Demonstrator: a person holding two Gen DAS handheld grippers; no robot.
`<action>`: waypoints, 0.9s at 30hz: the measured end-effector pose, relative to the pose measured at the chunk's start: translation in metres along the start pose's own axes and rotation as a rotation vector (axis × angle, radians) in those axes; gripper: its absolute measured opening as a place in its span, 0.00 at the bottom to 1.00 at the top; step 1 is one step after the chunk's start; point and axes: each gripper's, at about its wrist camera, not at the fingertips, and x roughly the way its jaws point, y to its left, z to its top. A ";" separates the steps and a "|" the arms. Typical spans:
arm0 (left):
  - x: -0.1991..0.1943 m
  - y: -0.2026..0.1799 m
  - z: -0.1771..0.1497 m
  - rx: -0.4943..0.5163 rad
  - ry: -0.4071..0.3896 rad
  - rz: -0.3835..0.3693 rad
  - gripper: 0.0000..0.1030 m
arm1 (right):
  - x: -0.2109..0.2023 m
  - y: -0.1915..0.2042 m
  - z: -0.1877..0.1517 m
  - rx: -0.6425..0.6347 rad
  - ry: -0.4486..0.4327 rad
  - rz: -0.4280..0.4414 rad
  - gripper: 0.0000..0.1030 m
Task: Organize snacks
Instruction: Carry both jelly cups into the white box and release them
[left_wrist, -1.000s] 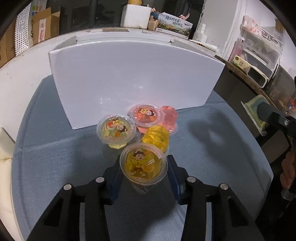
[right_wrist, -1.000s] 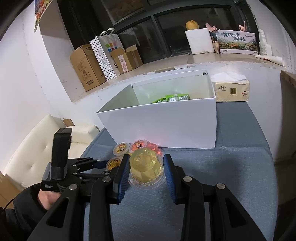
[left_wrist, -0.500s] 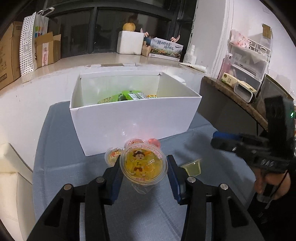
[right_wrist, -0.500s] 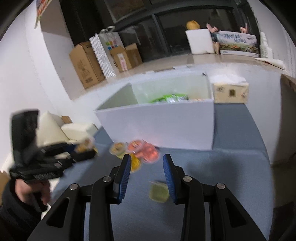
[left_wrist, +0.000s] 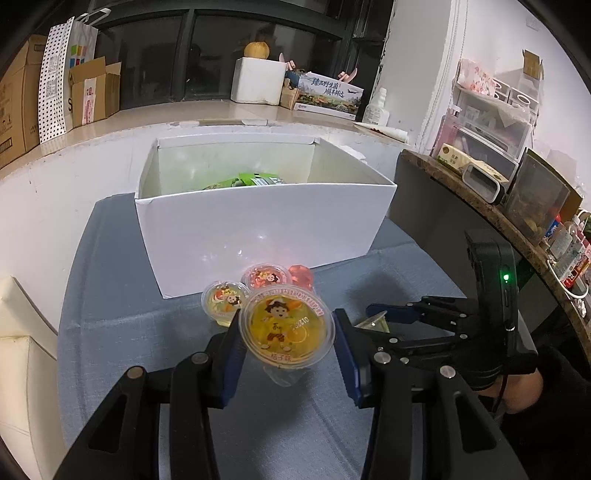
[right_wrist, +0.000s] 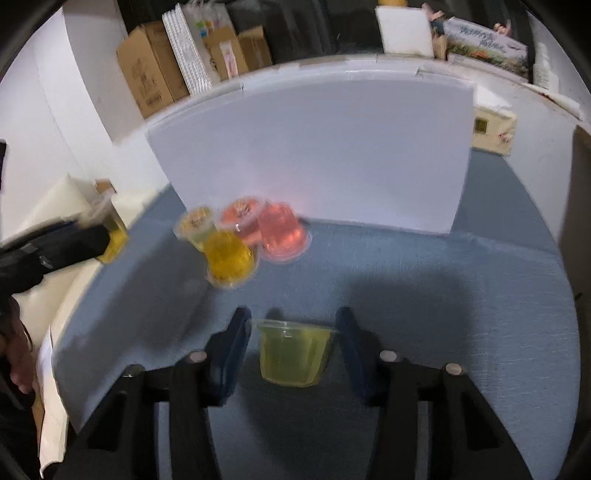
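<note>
Left wrist view: left gripper (left_wrist: 286, 347) clamps an orange jelly cup (left_wrist: 286, 328), cartoon child on its lid, held above the blue cloth (left_wrist: 110, 314); green packets (left_wrist: 243, 181) lie inside the white box (left_wrist: 258, 229).
Right wrist view: right gripper (right_wrist: 293, 345) spread apart around a green jelly cup (right_wrist: 293, 350) on the cloth, pads not touching; box interior hidden; printing blurred.

left wrist: high, faces 12 o'clock into white box (left_wrist: 258, 225) | right wrist: low, close to blue cloth (right_wrist: 424, 280) | shared: box, jelly cups (right_wrist: 236, 236)

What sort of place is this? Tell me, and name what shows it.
Most likely a lived-in home room, not a lab: a white sofa beside the cloth-covered table, cardboard boxes on the window ledge, and a cluttered shelf of household items.
</note>
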 end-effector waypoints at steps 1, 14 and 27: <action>0.000 0.000 -0.001 0.000 0.001 0.000 0.48 | -0.001 0.001 -0.001 -0.013 0.002 0.001 0.50; -0.010 -0.005 0.047 0.036 -0.073 -0.018 0.48 | -0.079 -0.006 0.044 -0.017 -0.223 0.058 0.50; 0.048 0.038 0.158 0.032 -0.089 0.037 0.48 | -0.046 -0.047 0.184 -0.011 -0.250 0.018 0.50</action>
